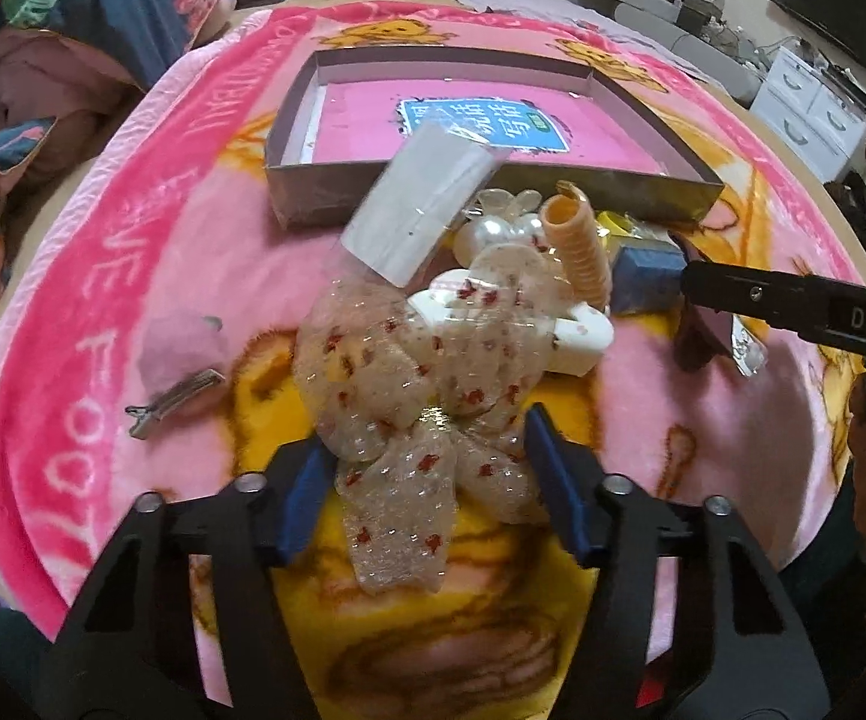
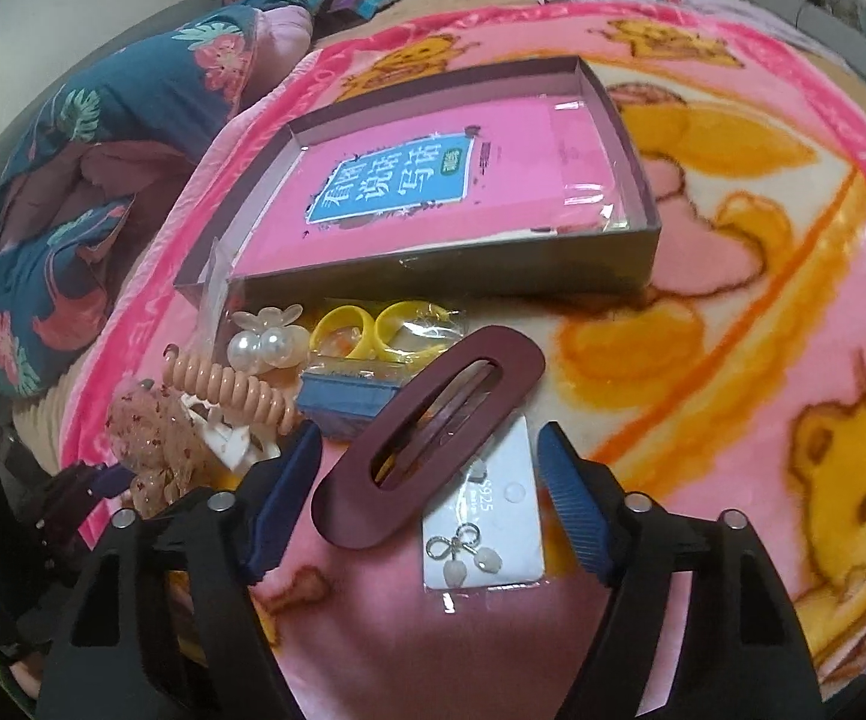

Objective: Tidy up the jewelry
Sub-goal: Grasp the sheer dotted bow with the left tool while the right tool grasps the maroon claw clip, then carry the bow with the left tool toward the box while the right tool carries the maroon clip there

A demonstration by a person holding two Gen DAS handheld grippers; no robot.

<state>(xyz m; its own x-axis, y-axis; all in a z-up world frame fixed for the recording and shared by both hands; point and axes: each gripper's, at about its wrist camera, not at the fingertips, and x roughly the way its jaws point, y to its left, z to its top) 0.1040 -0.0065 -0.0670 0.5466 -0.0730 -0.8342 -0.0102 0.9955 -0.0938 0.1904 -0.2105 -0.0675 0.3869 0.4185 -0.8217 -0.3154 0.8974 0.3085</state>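
Note:
A pile of hair accessories lies on a pink blanket in front of a shallow grey box with a pink book inside. My left gripper is open around a sheer bow with red dots, its fingers on either side. My right gripper is open over a maroon oval hair clip and a white earring card. The pile holds a peach spiral hair tie, pearl clips, yellow rings, a blue box and a silver packet.
A small pink pad with a metal clip lies left of the pile. A dark floral quilt is bunched at the far left. White drawers and shelves stand at the back right. The right gripper's arm reaches in from the right.

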